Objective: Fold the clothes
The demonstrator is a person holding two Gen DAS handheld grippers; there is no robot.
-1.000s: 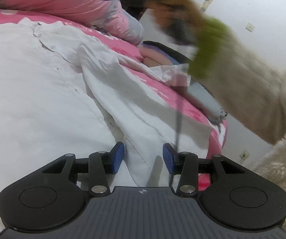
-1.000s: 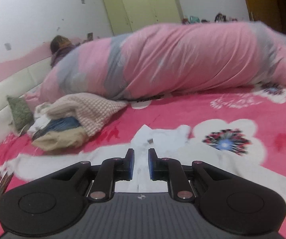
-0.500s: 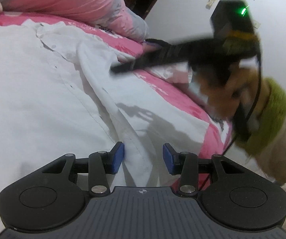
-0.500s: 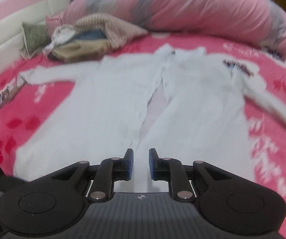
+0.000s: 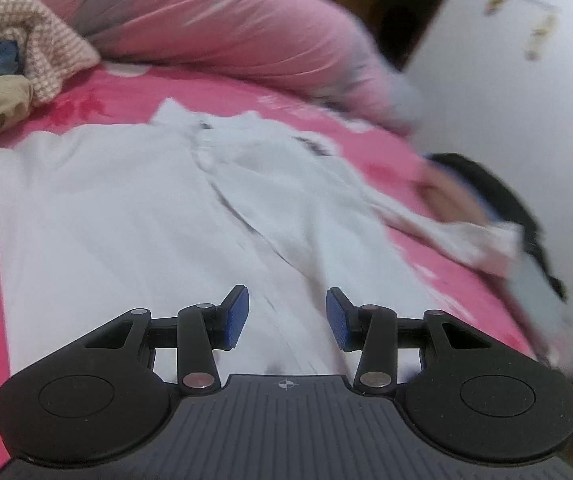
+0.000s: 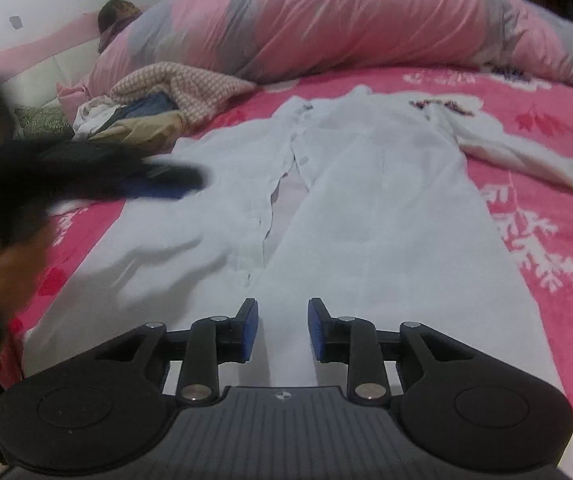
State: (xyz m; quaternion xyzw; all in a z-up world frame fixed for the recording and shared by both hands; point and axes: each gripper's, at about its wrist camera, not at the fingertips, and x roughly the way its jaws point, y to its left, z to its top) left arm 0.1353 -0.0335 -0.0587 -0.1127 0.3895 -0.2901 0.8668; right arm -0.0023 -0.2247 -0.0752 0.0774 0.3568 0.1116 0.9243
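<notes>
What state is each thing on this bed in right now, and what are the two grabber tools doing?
White shirt: spread flat on the bed, front placket partly open, one sleeve stretched out sideways, not yet folded.
Pile of clothes: heaped, unfolded, beside the shirt.
Pink duvet: rolled into a long bundle along the far side.
Left gripper: open, empty, above the shirt.
Right gripper: jaws opening, nothing between them, above the shirt's lower hem.

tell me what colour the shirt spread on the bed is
White shirt, clearest in the right wrist view.
</notes>
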